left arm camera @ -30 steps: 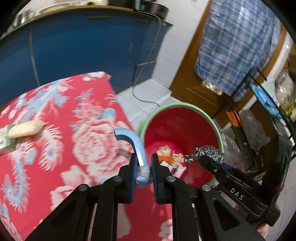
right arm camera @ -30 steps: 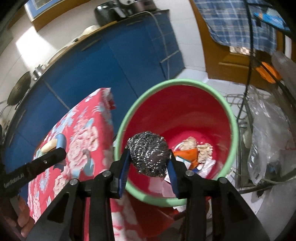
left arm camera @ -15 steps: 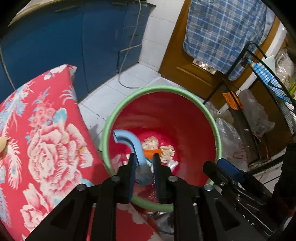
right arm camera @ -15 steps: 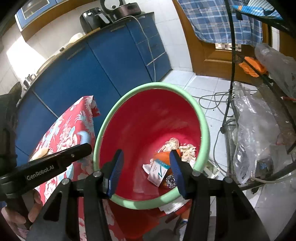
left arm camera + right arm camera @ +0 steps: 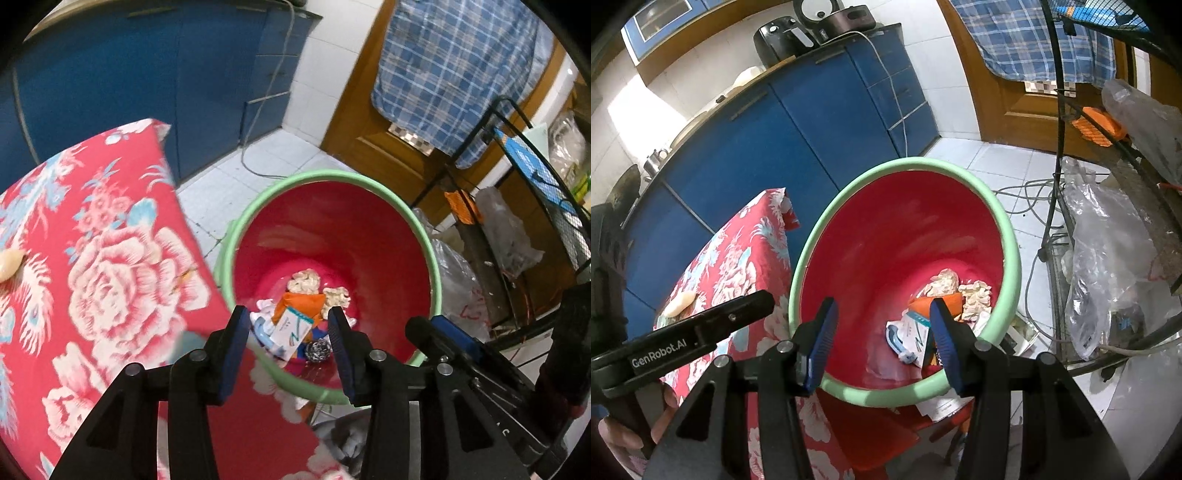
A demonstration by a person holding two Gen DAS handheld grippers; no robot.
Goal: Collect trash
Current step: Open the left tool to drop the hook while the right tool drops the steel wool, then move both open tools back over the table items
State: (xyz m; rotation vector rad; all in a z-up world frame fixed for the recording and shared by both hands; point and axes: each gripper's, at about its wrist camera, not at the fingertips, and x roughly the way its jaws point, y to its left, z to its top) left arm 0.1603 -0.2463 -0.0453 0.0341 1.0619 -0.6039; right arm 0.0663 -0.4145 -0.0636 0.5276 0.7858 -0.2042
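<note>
**Both grippers empty over the bin; hook and scourer now lie inside**

The left gripper point(image 5: 286, 326) hangs above the near rim of the red bin point(image 5: 369, 236) with its jaws parted and nothing between the blue pads. They have just been opening: a second ago they pinched a curved blue plastic hook, and half a second ago the hook was still between them. That blue hook point(image 5: 263, 331) now lies at the bottom of the bin, against the near wall, just beside a white card packet point(image 5: 291, 326).

The right gripper point(image 5: 881, 330) also stands over the bin with its jaws apart and empty. A second ago it clasped a steel wool scourer; half a second ago the pads were already bare. The scourer point(image 5: 318, 349) rests on the bin floor, touching the packet's lower edge. In the right wrist view the hook point(image 5: 899, 341) shows beside the packet point(image 5: 916, 328), while the scourer is hidden behind a finger.

Other trash sits further back in the bin: an orange wrapper point(image 5: 301, 301) and pale crumpled scraps point(image 5: 304, 278).

The bin stands on the tiled floor just beside the table with the red flowered cloth point(image 5: 110, 258). A pale oblong lump point(image 5: 11, 260) remains on the cloth, well apart from the bin. A hand point(image 5: 626, 430) grips the left tool's handle.
</note>
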